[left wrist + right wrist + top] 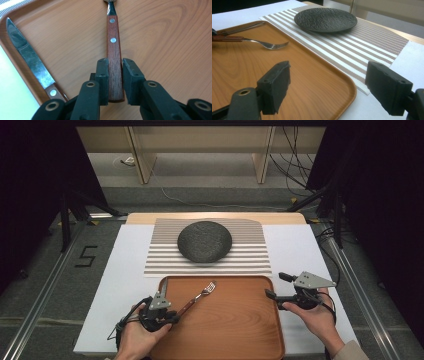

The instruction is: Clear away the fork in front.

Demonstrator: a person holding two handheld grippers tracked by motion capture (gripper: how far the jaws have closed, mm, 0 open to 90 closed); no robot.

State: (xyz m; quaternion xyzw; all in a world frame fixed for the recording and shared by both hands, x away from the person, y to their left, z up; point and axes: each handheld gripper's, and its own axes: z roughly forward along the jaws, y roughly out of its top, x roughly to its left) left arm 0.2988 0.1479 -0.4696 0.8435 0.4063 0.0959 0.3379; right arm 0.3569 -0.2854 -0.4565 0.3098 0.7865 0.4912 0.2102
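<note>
Clamping the fork [114, 50] by its wooden handle end, the left gripper [115, 82] keeps the tines ahead for lifting off the tray [162, 37]; the right gripper [327, 87] waits wide open, empty, beside it.

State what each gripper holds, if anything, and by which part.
The left gripper clamps the fork by the end of its wooden handle. The right gripper holds nothing; its jaws stand open.

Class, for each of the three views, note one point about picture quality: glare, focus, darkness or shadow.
High view: both side margins are nearly black, while the tray is evenly lit. Left gripper view: the knife blade shows mottled glare; the fork handle is sharp. Right gripper view: the near jaws look soft, and the plate is clearer.
</note>
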